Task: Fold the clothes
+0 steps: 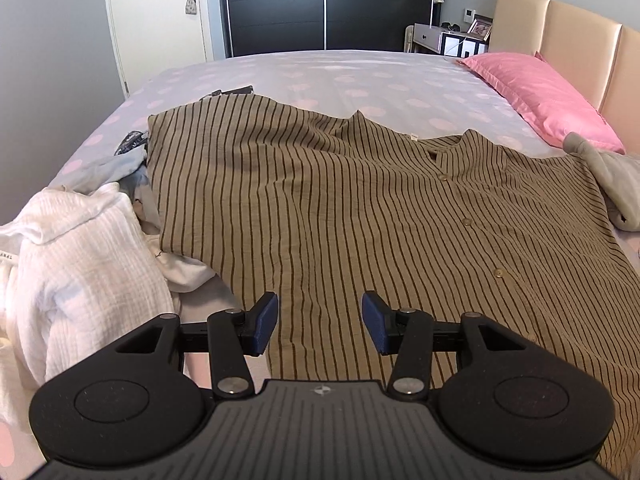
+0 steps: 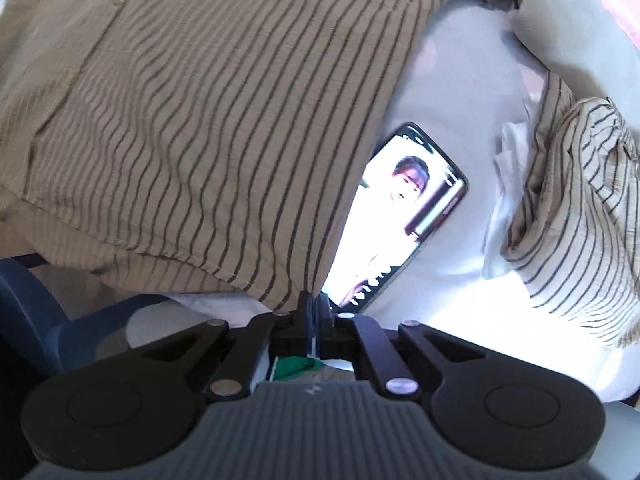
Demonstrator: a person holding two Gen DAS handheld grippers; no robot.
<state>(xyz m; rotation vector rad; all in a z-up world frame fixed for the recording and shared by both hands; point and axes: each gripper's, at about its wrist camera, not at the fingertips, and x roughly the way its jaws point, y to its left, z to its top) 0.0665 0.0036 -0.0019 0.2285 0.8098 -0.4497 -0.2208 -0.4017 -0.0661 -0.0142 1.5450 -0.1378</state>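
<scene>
An olive-brown shirt with thin dark stripes and buttons lies spread across the bed. My left gripper is open and empty, hovering just above the shirt's near hem. In the right wrist view the same striped shirt fills the upper left. My right gripper is shut on the shirt's lower corner, and the cloth hangs lifted from that pinch.
A white crinkled garment is heaped at the left, a grey garment at the right, a pink pillow by the headboard. A lit phone lies on the sheet beside a cream striped garment.
</scene>
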